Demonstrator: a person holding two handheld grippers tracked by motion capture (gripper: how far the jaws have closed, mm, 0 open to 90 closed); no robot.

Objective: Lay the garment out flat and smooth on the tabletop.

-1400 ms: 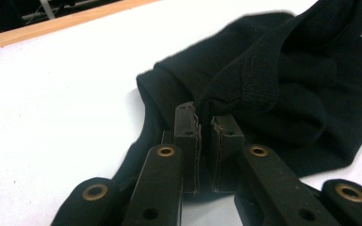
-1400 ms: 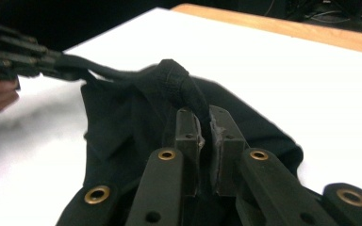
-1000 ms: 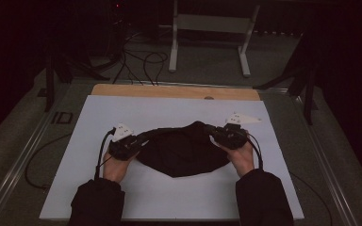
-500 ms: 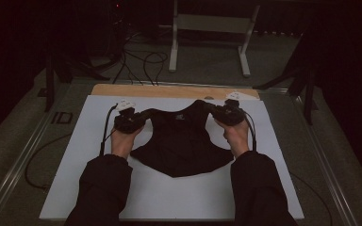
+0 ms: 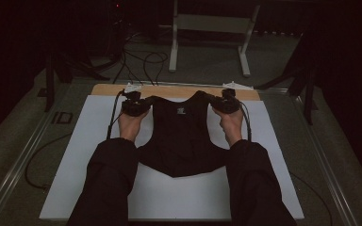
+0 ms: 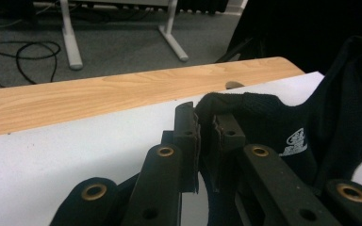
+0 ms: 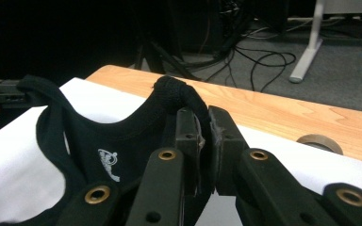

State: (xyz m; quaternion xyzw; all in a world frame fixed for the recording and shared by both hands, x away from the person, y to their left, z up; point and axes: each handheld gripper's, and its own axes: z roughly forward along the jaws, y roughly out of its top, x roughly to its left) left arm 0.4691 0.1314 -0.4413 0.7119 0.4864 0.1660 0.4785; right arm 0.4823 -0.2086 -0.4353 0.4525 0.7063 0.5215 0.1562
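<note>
Top (image 5: 181, 136): black sleeveless garment, laid flat on white sheet, spread lengthwise down the middle; shoulder straps at far end, hem toward the person. Small white print just below neckline, seen in both gripper views too.
L gripper (image 5: 134, 106): at top's left strap, near far edge of sheet. In left gripper view jaws pressed together w/ strap fabric pinched between them (image 6: 206, 136); strap folds up over the jaw tips.
R gripper (image 5: 225, 102): at top's right strap, level w/ L one. In right gripper view jaws closed on strap (image 7: 204, 141); fabric loops over the tips in a rolled hump.
Straps: pulled apart & held taut-ish between the 2 grippers; neckline dips between them.
Hands: L hand (image 5: 131, 125) behind L gripper, R hand (image 5: 231, 125) behind R gripper; dark sleeves come in from bottom, forearms lie either side of top, partly over its edges.
Sheet (image 5: 75, 155): white, covers most of table; bare either side of top & below hem.
Table (image 5: 169, 90): wood strip shows along far edge, beyond sheet.
Tape roll (image 7: 319, 142): on wood strip, right of R gripper's jaws in its own view; partly cut by sheet edge.
Cables (image 5: 143, 59): black, on floor beyond table.
Stand (image 5: 209, 33): pale metal legs on floor farther back.
Lighting: dim, surroundings black; detail at the sides can't be made out.
</note>
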